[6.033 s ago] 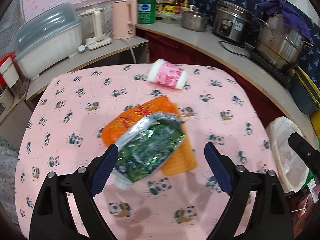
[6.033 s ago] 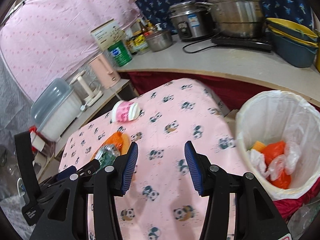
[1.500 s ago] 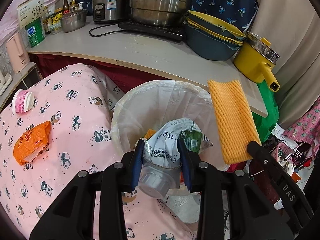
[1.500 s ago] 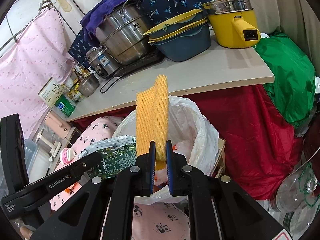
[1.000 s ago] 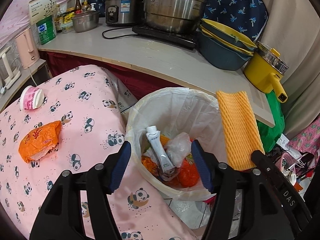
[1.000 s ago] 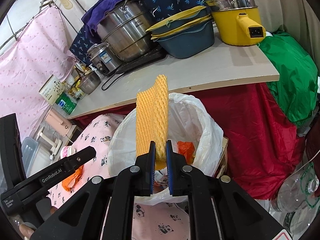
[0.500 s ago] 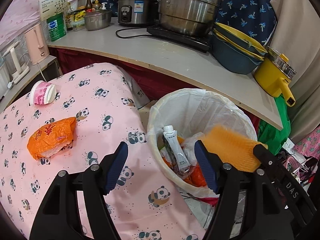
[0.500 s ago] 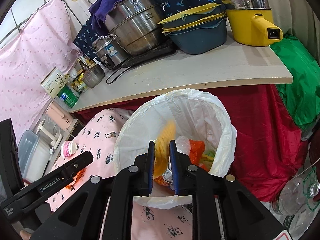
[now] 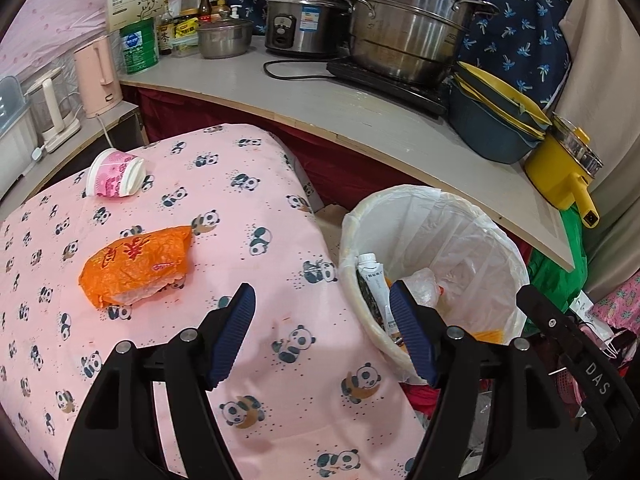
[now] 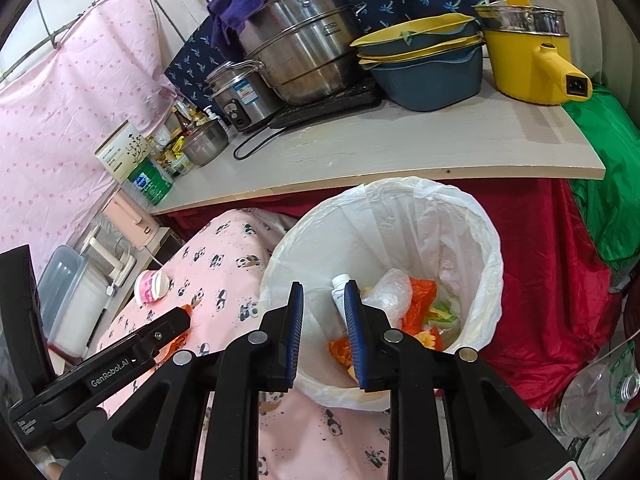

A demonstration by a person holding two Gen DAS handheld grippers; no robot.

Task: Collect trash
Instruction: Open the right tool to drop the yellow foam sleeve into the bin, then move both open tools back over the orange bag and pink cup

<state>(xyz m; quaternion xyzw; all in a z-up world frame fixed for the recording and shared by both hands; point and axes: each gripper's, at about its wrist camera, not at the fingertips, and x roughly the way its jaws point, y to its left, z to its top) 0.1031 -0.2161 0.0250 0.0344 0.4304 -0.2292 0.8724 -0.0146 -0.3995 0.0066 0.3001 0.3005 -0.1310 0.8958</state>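
A white-lined trash bin (image 9: 492, 224) (image 10: 480, 216) stands beside the pink panda-print table (image 9: 260, 200) and holds wrappers, a pouch and orange scraps. An orange snack bag (image 9: 134, 266) and a pink paper cup (image 9: 116, 178) on its side lie on the table; the cup also shows in the right wrist view (image 10: 150, 282). My left gripper (image 9: 320, 308) is open and empty over the table's right edge next to the bin. My right gripper (image 10: 322, 300) is open by a narrow gap and empty, above the bin's near rim.
A curved counter (image 9: 360, 116) behind the bin carries steel pots (image 9: 404, 28), a rice cooker (image 9: 302, 22), stacked basins (image 9: 496, 120) and a yellow electric pot (image 9: 568, 168). A pink kettle (image 9: 98, 76) stands at the left. Red cloth hangs under the counter (image 10: 552, 280).
My left gripper dropped the green pouch into the bin and swung back toward the table. My right gripper let go of the orange foam net, which fell into the bin, and its jaws parted slightly.
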